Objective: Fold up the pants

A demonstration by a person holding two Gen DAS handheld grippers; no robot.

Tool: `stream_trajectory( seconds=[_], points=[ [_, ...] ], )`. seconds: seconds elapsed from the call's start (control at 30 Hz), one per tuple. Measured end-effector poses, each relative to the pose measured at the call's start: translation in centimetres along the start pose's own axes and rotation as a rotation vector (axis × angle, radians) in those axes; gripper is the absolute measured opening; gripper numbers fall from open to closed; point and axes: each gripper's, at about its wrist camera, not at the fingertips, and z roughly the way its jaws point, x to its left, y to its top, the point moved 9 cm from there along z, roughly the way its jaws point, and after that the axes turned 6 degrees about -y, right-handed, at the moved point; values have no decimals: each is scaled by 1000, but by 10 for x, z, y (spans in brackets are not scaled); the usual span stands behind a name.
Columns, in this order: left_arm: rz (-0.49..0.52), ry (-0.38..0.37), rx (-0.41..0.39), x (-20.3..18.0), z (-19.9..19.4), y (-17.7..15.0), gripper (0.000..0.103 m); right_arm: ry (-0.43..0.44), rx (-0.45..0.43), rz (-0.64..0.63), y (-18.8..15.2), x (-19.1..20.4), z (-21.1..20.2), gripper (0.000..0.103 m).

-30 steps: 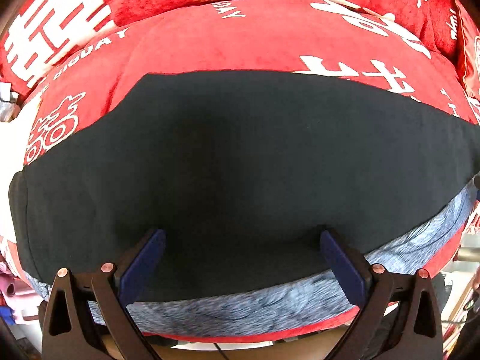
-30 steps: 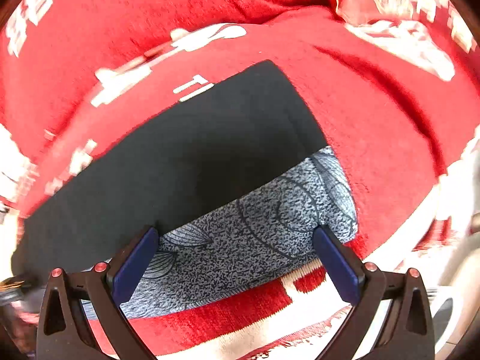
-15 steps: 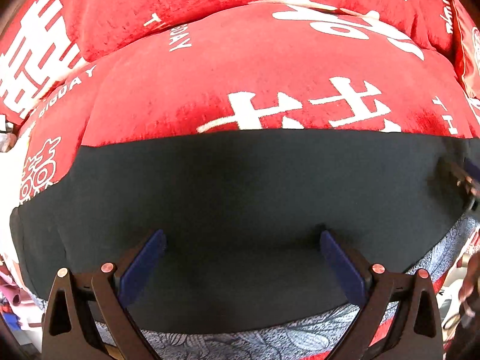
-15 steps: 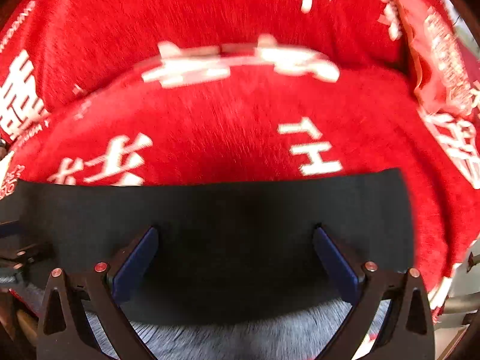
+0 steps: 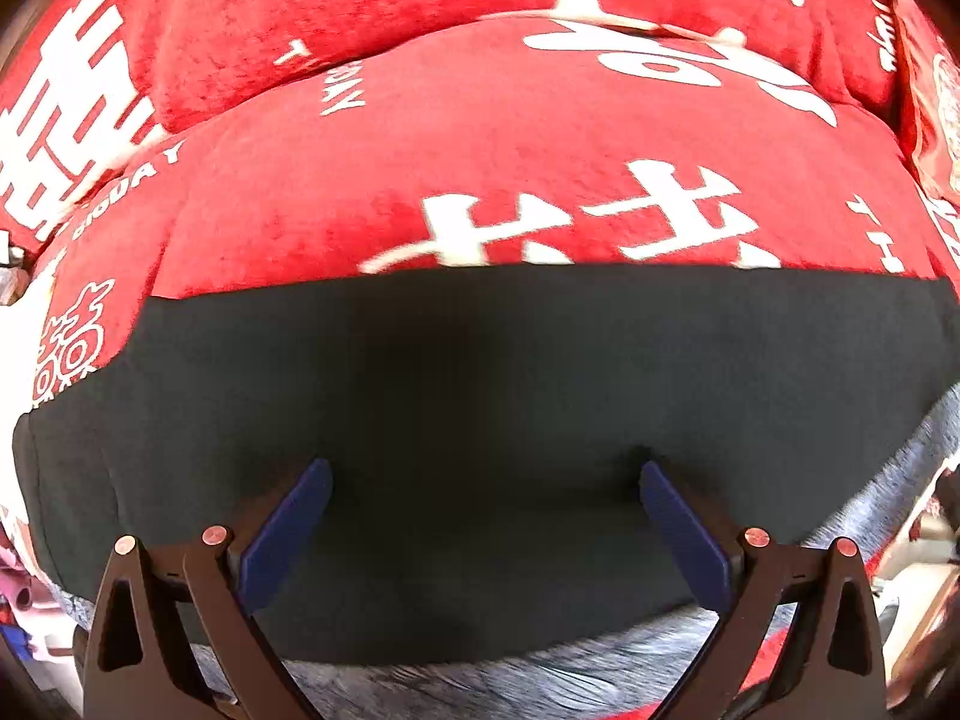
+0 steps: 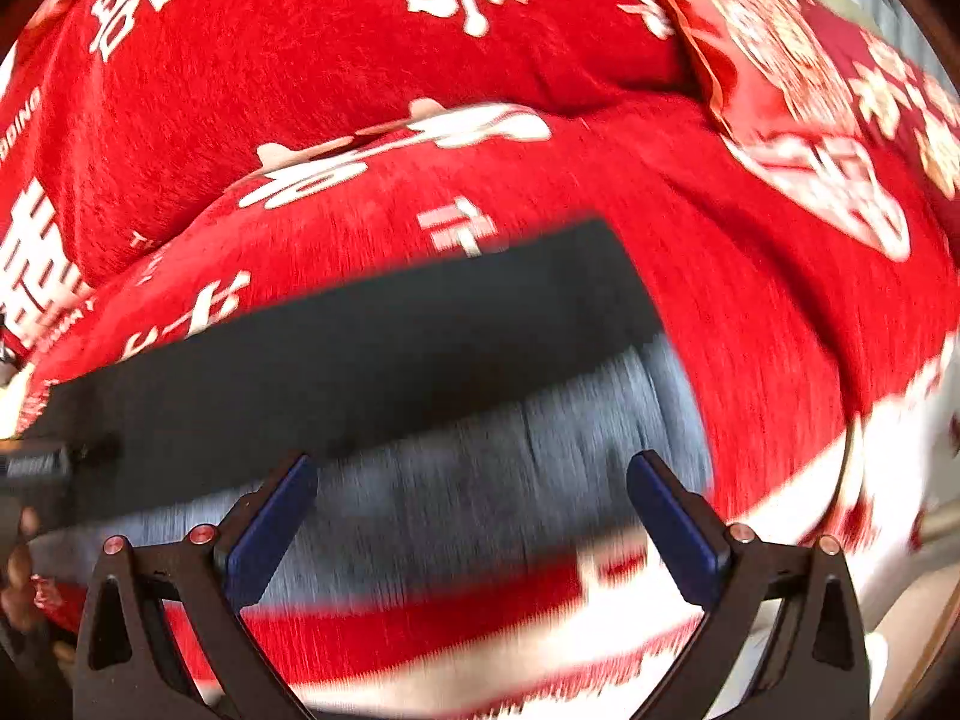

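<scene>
While the big red blanket point(image 5: 540, 180) w/ white letters is covering the soft seat, the pants point(image 5: 480, 390) are lying flat on top of it, near the front edge. They are looking like a wide black band, w/ a gray patterned part point(image 6: 480, 468) peeking out along the near side. A red cushion point(image 6: 798, 78) w/ pale round patterns is sitting at the back on the right, touching the blanket.

The left gripper point(image 5: 483, 516) is hanging over the black part of the pants. Its blue pads point(image 5: 282, 534) are standing far apart & are holding nothing.

The right gripper point(image 6: 474, 510) is hanging over the gray part, near the right end of the pants. Its jaws are spread wide too, w/ nothing between them. That view is blurry, so I cannot tell if the tips are touching the cloth.
</scene>
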Motion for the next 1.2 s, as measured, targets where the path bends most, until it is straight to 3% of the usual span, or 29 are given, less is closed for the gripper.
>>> stream_trajectory(
  seconds=[0.17, 0.27, 0.47, 0.6, 0.8, 0.93, 0.97, 1.0, 1.1, 1.2],
  points=[
    [45, -23, 14, -42, 5, -5, 103, 132, -7, 78, -25, -8, 7, 103],
    [76, 6, 4, -64, 7, -4, 103, 222, -11, 104, -25, -3, 16, 103],
    [-43, -1, 17, -70, 16, 20, 103, 235, -63, 73, -9, 6, 28, 103],
    [-53, 24, 0, -74, 19, 28, 103, 291, -108, 104, 4, 4, 30, 103],
    [-41, 28, -53, -74, 18, 26, 103, 259, -188, 120, 16, 7, 37, 103],
    [-37, 28, -59, -77, 18, 25, 103, 149, -184, 20, 23, 23, 47, 102],
    [-35, 25, -59, -77, 18, 26, 103, 120, -182, -15, 26, 28, 47, 84],
    [-32, 20, -59, -76, 19, 26, 103, 118, -175, -28, 29, 31, 45, 41],
    [-16, 9, -57, -76, 20, 26, 103, 136, -179, -14, 34, 34, 33, 26],
    [-3, 5, -59, -77, 20, 28, 103, 123, -217, -36, 40, 43, 10, 24]
  ],
)
